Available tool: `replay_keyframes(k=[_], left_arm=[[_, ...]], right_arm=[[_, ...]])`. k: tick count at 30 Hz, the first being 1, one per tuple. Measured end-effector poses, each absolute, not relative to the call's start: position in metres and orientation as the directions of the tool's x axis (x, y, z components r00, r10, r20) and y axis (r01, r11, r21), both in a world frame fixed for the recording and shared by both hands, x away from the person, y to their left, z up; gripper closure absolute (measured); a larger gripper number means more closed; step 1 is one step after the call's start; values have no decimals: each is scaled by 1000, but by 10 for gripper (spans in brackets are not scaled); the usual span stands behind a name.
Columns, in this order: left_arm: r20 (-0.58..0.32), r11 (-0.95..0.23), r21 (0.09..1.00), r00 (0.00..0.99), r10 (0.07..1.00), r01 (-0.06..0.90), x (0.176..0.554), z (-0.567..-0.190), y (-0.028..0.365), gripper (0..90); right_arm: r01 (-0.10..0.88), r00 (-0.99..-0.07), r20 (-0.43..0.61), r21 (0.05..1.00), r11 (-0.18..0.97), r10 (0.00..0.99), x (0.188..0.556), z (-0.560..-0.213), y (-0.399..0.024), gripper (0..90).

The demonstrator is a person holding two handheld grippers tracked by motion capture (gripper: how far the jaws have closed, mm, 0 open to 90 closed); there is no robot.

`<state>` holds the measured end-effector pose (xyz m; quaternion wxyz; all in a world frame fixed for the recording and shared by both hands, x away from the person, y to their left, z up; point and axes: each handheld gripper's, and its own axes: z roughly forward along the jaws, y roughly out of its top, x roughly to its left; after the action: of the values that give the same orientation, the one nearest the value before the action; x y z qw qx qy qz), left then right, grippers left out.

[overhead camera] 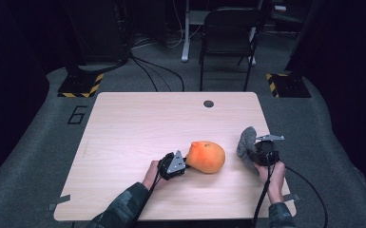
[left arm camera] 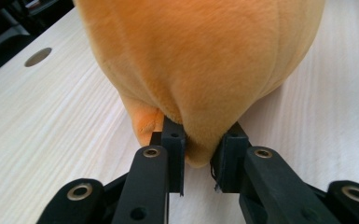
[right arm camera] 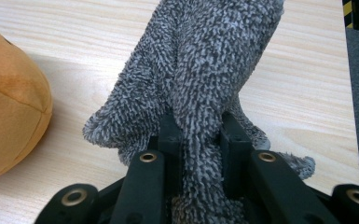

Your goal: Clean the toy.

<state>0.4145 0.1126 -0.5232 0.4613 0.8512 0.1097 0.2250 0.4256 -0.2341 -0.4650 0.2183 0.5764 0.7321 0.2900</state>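
The left hand (overhead camera: pixel 151 176) comes in low from the near edge of the desk (overhead camera: pixel 133 123), its forearm angled up and to the right, with the left gripper (overhead camera: pixel 184 164) lying nearly level and aimed at the orange plush toy (overhead camera: pixel 207 156). In the left gripper view its fingers (left arm camera: pixel 173 154) are clamped on a small fold at the toy's near end; the plush bulges just beyond the tips and runs out of the frame at the top. What kind of figure the toy is cannot be made out.

Further right, the right hand (overhead camera: pixel 272 175) reaches forward from the desk's near right corner, holding the right gripper (overhead camera: pixel 252 153) tilted upward. Its fingers (right arm camera: pixel 171 135) are pressed together on a grey shaggy cloth (overhead camera: pixel 246 141), which stands up past the tips and droops to both sides of them. The cloth hides the finger pads, and its top is cut off in the right gripper view. There the toy's edge lies left of the fingers, near but apart from the cloth.
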Motion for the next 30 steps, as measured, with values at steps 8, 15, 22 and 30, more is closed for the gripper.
replay_keyframes(k=[8, 15, 22, 30], left_arm=[[96, -350, 935, 909, 406, 58, 407, -489, 117, 799], [-67, -275, 940, 897, 436, 203, 409, -477, 122, 795], [-217, -231, 909, 867, 449, 347, 411, -473, 122, 791], [-387, -217, 819, 791, 474, 531, 414, -486, 115, 782]], right_arm=[[715, -227, 12, 681, 158, 974, 426, -464, -240, 746], [703, -217, 21, 697, 142, 976, 425, -461, -244, 746], [671, -224, 12, 727, 145, 974, 418, -443, -246, 746], [600, -317, 11, 777, 192, 948, 402, -403, -214, 747]])
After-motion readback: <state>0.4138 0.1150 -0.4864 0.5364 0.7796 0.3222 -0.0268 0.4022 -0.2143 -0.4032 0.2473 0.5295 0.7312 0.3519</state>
